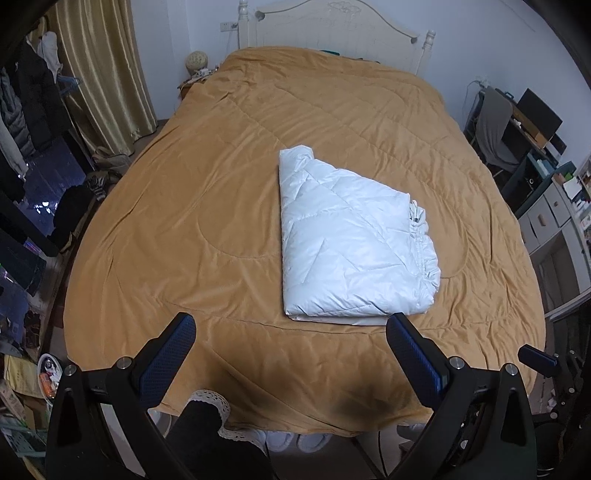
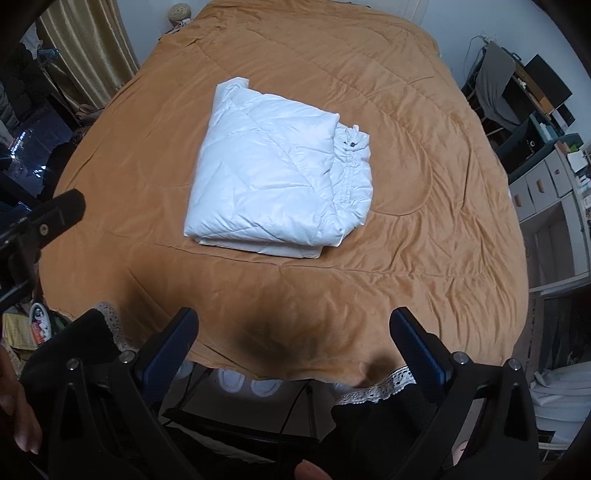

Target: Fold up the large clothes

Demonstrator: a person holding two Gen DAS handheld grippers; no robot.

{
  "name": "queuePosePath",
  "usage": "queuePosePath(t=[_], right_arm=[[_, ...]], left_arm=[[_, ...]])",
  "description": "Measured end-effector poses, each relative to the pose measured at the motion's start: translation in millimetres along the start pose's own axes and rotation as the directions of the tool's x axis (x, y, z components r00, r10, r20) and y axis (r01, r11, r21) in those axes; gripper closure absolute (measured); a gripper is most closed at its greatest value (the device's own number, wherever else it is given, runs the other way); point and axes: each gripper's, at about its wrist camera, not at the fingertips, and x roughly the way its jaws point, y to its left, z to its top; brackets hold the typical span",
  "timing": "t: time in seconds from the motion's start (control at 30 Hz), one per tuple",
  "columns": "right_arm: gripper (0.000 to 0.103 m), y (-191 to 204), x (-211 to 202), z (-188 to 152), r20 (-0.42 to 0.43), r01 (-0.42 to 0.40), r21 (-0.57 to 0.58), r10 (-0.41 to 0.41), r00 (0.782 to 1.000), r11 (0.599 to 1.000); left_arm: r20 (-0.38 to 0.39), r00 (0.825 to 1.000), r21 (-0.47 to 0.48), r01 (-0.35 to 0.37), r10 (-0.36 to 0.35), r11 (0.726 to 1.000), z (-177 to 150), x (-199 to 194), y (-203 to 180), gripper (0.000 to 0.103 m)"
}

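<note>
A white quilted jacket (image 1: 351, 243) lies folded into a thick, roughly square bundle on the bed (image 1: 207, 206), which is covered by an orange quilt. In the left wrist view the bundle sits just past centre toward 1 o'clock; in the right wrist view the jacket (image 2: 273, 184) lies toward 11 o'clock. Its gathered hem with a small dark toggle runs along the bundle's 3 o'clock edge, and layered folds show along the near edge.

The left gripper (image 1: 291, 332) hangs over the foot of the bed with its jaws spread wide, nothing between the blue pads, and its right finger's tip is near the bundle's near corner. The right gripper (image 2: 293, 328) is likewise wide open and empty, over the quilt's near edge, well apart from the jacket. At 9 o'clock in the right wrist view a dark part of the other rig shows.

A white headboard (image 1: 332, 26) stands at 12 o'clock, a gold curtain (image 1: 99, 62) at 10 o'clock, and a cluttered desk (image 1: 535, 140) with a chair at 2 o'clock. White slippers (image 2: 247, 382) sit on the floor below the bed's edge, beside lace-trimmed dark clothing.
</note>
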Motion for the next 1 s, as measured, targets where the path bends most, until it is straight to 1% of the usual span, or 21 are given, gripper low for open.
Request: queuePosePath(t=[0.23,0.5,0.83,1.0], right_arm=[[0.000,-6.4,-3.1,-1.1,0.014,-0.007,0.026,0.007,1.000,1.000],[0.000,-12.2,1.4,-1.0,-0.013,-0.012,0.040,0.012,1.000,0.999],[0.000,-11.2,2.9,-2.9,-0.015,-0.006,0.041,0.007,1.000,0.999],[0.000,-9.5,4.6,-3.2,-0.017,0.000,0.039,0.001,1.000,0.999]], left_arm=[[-0.015,1.000,0.015,0.014,-0.014,1.000,-0.9,3.0,-4.8,0.000],[-0.020,0.999,0.018,0.026,-0.026,0.999,-0.5,4.1,-7.7,0.000],[-0.029,0.999,0.016,0.026,-0.026,1.000,-0.4,6.6,-9.2,0.000],[-0.035,0.998,0.001,0.045,-0.045,0.999,-1.8,8.6,-6.2,0.000]])
